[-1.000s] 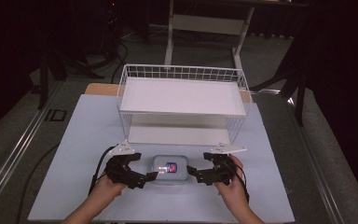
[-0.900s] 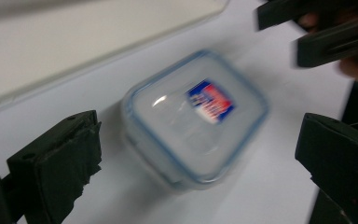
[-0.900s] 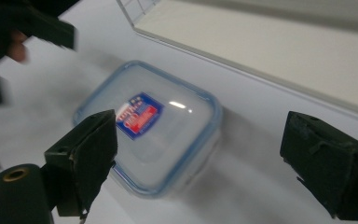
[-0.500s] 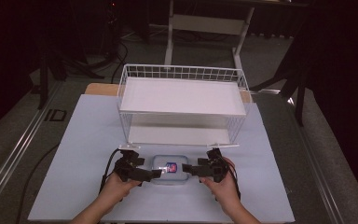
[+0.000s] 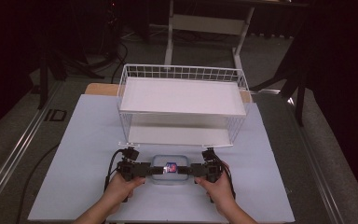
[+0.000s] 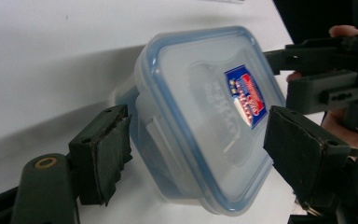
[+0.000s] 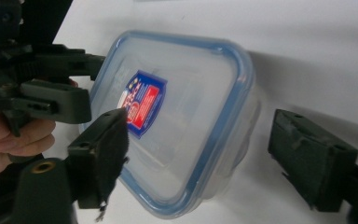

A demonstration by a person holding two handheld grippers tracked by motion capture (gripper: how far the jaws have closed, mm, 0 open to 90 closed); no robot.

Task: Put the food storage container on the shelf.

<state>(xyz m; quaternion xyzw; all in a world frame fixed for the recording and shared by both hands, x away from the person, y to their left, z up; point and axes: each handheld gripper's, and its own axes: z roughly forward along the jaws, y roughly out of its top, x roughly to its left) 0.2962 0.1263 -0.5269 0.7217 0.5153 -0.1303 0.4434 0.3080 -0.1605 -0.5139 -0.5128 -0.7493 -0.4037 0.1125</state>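
Tabletop (image 5: 74, 140) from the high view: a white sheet with a two-tier wire rack (image 5: 182, 109) at the back and a clear lidded container (image 5: 169, 169) lying flat just in front of it, near the person's edge; the left claw (image 5: 152, 171) meets the container's left end and the right claw (image 5: 188, 171) its right end, each in a hand coming up from below.

Left gripper view: the container (image 6: 200, 116) sits between the two black jaws, blue-rimmed lid up, a red and blue sticker (image 6: 245, 95) on top; the left claw (image 6: 200, 158) has just been closing, one pad close by the body wall under the rim and the other level with the lid's far edge, though I cannot make out firm pressing; the right claw shows beyond at the far end.

Right gripper view: the right claw (image 7: 219, 158) stands wide, jaws just easing inward, one pad over the lid's edge, the other clear of the wall with bare sheet between; nothing gripped yet.

It looks empty, so probably light; stiff plastic, likely smooth and slippery on the walls; the ledge under the lid rim at each short end seems the safest hold.
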